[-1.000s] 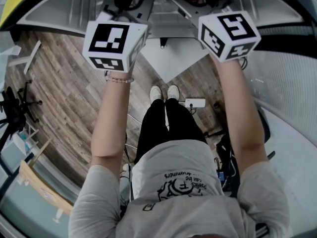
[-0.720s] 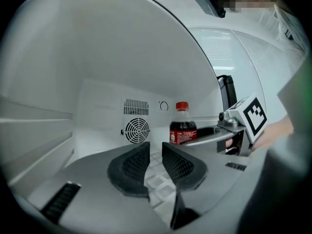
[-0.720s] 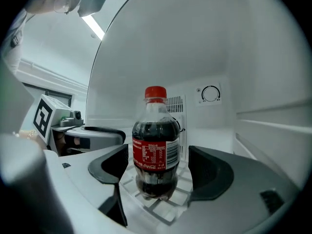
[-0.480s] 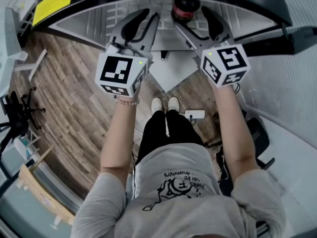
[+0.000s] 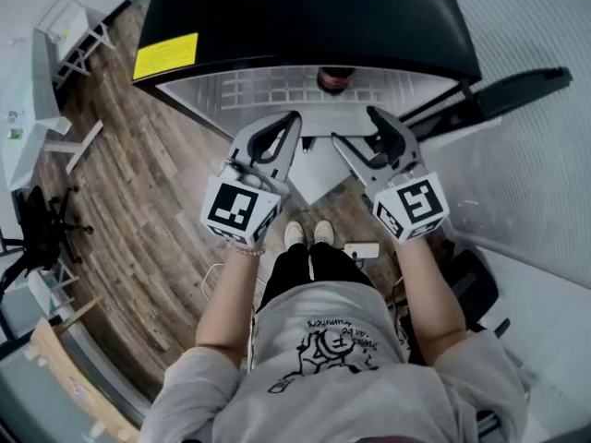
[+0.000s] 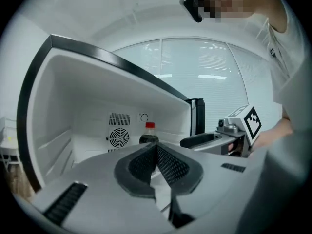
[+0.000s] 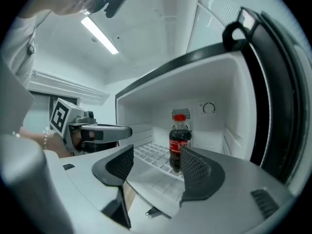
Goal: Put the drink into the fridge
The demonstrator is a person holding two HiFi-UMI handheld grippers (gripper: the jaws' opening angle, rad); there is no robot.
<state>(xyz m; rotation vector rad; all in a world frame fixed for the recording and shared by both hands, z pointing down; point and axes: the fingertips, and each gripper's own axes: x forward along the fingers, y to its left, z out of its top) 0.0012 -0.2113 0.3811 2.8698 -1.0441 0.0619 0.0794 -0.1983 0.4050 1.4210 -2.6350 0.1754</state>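
A dark cola bottle with a red cap stands upright on the wire shelf inside the open white fridge. It also shows as the bottle from above and the bottle past the left jaws. My right gripper is outside the fridge, open and empty; its jaws have just been closing slightly. My left gripper is beside it with its pads together and nothing held. In the head view the left gripper and right gripper sit in front of the shelf.
The black fridge door stands open to the right. The fridge top carries a yellow label. On the wood floor are an office chair at the left, a white box with a cable by the person's shoes, and white frames.
Both grippers have drawn back from the fridge toward the person's body. The whole black fridge top has come into view. The bottle stays on the shelf.
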